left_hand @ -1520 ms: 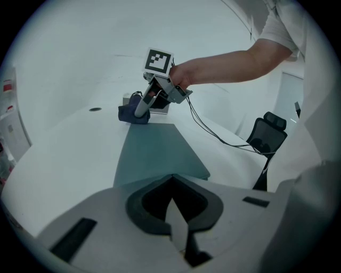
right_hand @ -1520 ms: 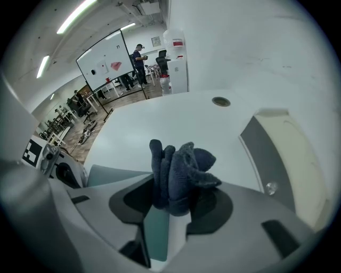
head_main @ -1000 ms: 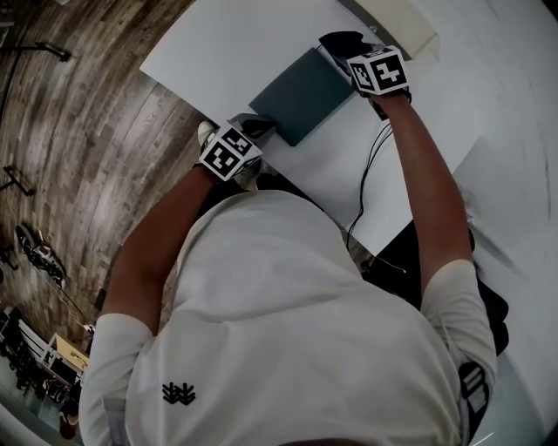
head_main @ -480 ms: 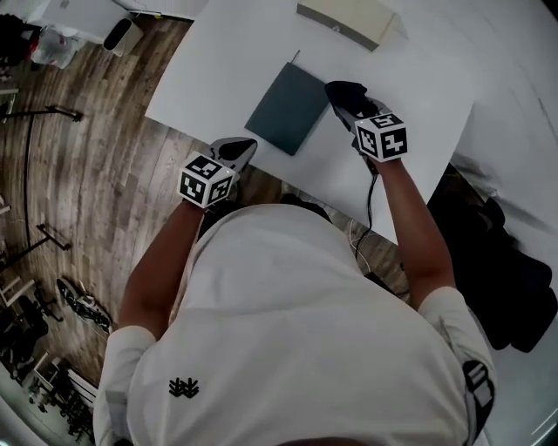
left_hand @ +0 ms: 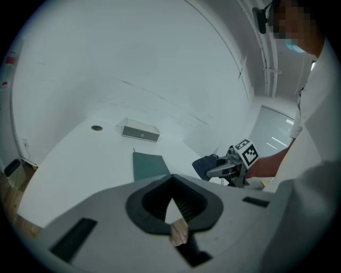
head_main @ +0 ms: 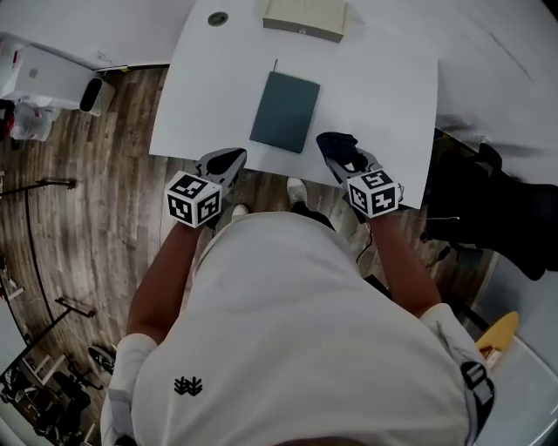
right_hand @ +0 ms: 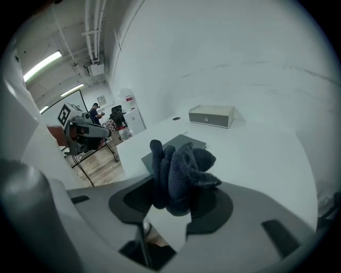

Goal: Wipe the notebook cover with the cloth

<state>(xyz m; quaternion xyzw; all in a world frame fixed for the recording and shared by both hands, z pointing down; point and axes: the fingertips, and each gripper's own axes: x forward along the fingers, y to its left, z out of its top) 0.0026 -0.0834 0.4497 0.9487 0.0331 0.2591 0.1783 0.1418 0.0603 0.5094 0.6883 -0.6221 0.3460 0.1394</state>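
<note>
The dark teal notebook lies shut and flat on the white table; it also shows in the left gripper view and behind the cloth in the right gripper view. My right gripper is shut on a bunched dark blue cloth, held over the table's near edge, right of the notebook and clear of it. My left gripper hovers at the near edge, left of the notebook, its jaws shut with nothing between them.
A flat beige box sits at the table's far edge, with a small round hole to its left. Wood floor lies left of the table. A dark chair or bag stands at the right.
Both grippers have drawn back from the notebook to the table's near edge. The right one still holds the cloth. The head view now takes in the whole table.
</note>
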